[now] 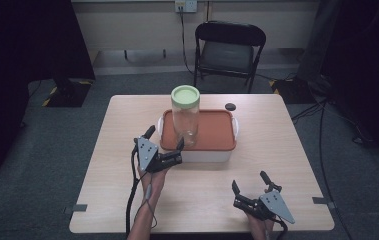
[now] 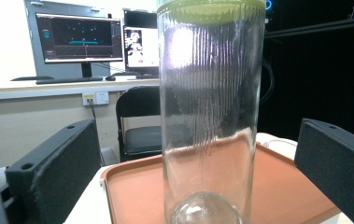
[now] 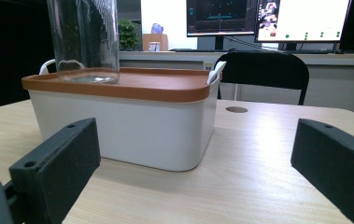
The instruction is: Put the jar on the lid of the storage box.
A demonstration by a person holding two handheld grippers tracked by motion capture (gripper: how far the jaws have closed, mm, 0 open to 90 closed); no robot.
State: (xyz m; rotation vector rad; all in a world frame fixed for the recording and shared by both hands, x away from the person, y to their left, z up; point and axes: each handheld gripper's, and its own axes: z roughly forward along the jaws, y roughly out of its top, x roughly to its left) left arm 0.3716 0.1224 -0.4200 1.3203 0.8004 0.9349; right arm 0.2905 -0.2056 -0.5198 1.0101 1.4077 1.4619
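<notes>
- Left hand-held gripper (image 1: 164, 141): raised at the near left corner of the box, jaws spread wide on either side of the tall clear glass jar with pale green lid (image 1: 185, 116), not touching the glass; seemingly lined up low on the jar for a firm grasp.
- Jar: upright on the flat orange lid (image 1: 212, 131) of the white rectangular plastic box (image 1: 204, 156), left of the lid's middle, at the centre of the light wooden table (image 1: 117, 165).
- Right hand-held gripper (image 1: 251, 184): low at the near right of the table, well apart from the box, jaws wide open and holding nothing; probably parked to keep out of the way.
- Small black disc (image 1: 230, 106): on the table beyond the box's far right corner.
</notes>
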